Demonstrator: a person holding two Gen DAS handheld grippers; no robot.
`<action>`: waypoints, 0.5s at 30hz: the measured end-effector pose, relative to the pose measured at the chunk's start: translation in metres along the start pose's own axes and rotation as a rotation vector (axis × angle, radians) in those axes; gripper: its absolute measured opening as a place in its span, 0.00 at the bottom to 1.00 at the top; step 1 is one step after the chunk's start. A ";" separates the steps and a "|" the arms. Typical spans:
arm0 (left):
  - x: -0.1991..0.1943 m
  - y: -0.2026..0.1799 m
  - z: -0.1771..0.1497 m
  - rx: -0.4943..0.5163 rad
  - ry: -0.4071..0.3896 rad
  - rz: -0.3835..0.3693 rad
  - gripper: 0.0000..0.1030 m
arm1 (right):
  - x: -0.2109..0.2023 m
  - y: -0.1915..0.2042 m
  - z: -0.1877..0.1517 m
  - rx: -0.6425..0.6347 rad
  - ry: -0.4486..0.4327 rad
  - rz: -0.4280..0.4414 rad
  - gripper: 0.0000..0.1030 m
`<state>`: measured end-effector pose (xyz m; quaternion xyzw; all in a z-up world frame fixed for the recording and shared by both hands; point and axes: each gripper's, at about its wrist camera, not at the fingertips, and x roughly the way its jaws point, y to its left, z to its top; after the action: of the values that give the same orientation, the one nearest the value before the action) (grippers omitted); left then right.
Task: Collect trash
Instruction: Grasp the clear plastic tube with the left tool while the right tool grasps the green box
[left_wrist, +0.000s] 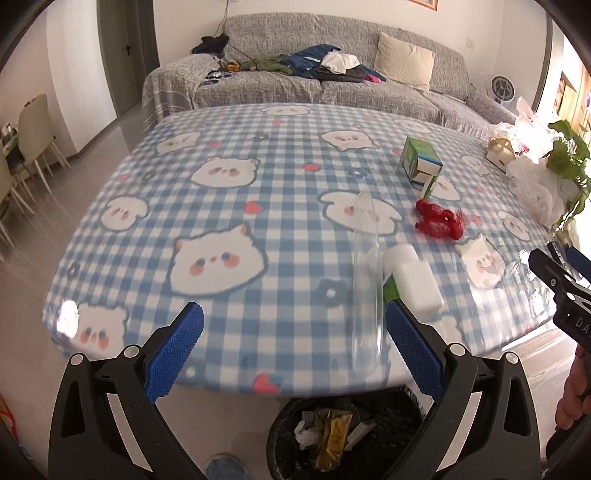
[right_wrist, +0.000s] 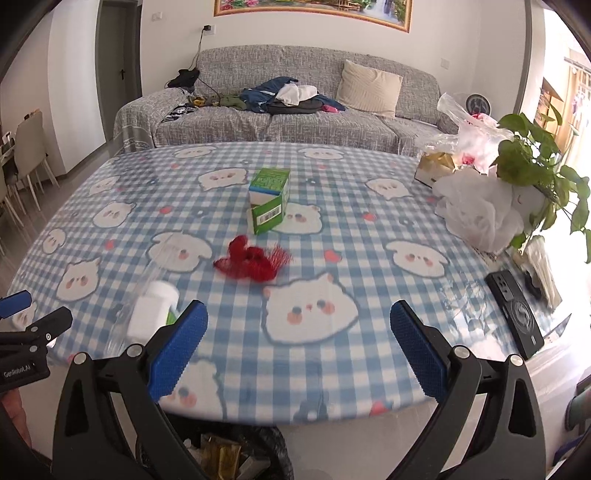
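On the checked tablecloth (right_wrist: 332, 258), near the front edge, lie a clear plastic sleeve (left_wrist: 365, 280), white bottle (left_wrist: 413, 280), red netting (right_wrist: 255, 260) and green carton (right_wrist: 269, 199). Left gripper (left_wrist: 293, 350) and right gripper (right_wrist: 299, 347) hover spread, empty, above the trash bin (left_wrist: 399, 432).

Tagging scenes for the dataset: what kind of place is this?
Most likely a home living room: a grey sofa strewn with clothes, a table with a cartoon checked cloth, dining chairs off to one side.

table (right_wrist: 369, 280): blue checked cloth | centre: green carton (right_wrist: 268, 201), red mesh scrap (right_wrist: 251, 260) | near edge: clear plastic wrapper (left_wrist: 365, 277), white bottle (left_wrist: 413, 280) | right edge: black phone (right_wrist: 515, 314), plastic bags (right_wrist: 476, 210)
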<state>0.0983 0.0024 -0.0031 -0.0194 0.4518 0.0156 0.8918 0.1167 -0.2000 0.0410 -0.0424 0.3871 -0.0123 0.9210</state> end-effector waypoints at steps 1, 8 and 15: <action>0.005 -0.002 0.005 0.003 0.003 0.000 0.94 | 0.004 0.000 0.002 0.000 0.002 0.001 0.92; 0.032 -0.020 0.032 0.021 0.021 0.002 0.94 | 0.039 -0.003 0.023 0.022 0.032 0.000 0.92; 0.055 -0.032 0.049 0.032 0.036 -0.001 0.94 | 0.066 -0.006 0.044 0.032 0.042 -0.006 0.92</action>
<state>0.1717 -0.0270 -0.0182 -0.0054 0.4677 0.0076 0.8838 0.1951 -0.2069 0.0253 -0.0287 0.4059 -0.0223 0.9132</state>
